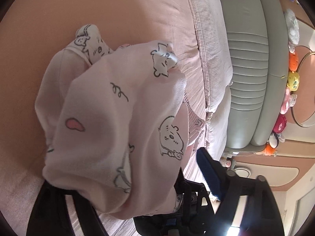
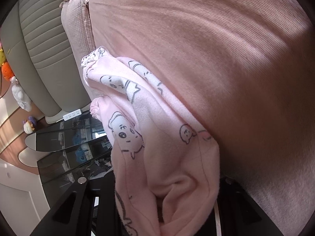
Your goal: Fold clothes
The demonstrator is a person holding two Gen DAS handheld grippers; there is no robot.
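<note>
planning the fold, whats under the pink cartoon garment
The pink cartoon garment lies bunched on the pink bed sheet. Anything beneath its folds is covered and cannot be seen.

Surface: bed with pink ribbed sheet [image 1: 137, 5] | on it: pink cartoon-print garment [image 1: 110, 118], bunched, centre running to 6 o'clock | pink checked quilt [image 1: 212, 63], rolled along sheet edge, 1 to 4 o'clock

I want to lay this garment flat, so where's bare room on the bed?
Bare pink bedsheet lies beyond the pink cartoon-print fleece garment, up to the checked quilt. Crowded: the near edge, under the bunched garment and both grippers.
</note>
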